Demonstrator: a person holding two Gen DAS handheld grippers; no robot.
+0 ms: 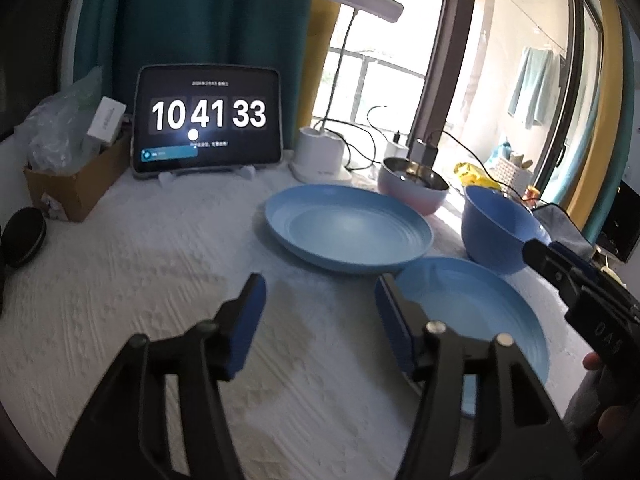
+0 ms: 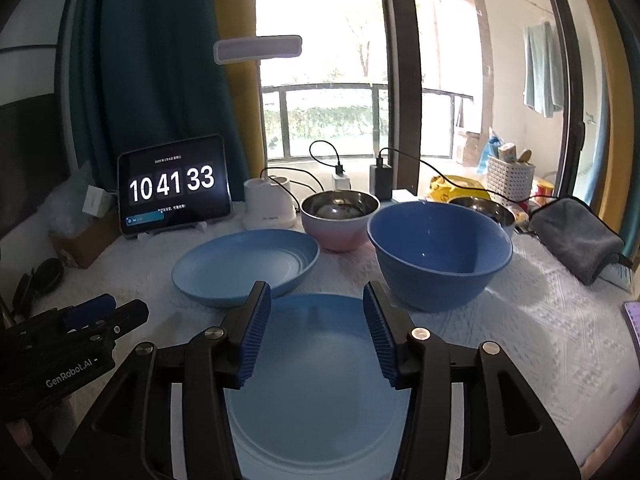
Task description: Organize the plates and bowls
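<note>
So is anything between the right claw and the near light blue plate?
Nothing visible: the right claw is open directly above the near light blue plate, with only air between them.

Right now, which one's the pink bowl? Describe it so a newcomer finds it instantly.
Start at the tablet clock at the back of the white tablecloth, then go right past the white lamp base. The pink bowl sits just behind the far blue plate and left of the deep blue bowl. Unlike its all-blue neighbours, it has a shiny metal interior.

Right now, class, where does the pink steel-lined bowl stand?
In the right wrist view, the pink steel-lined bowl stands centre-back, between the white lamp base and the deep blue bowl.
</note>
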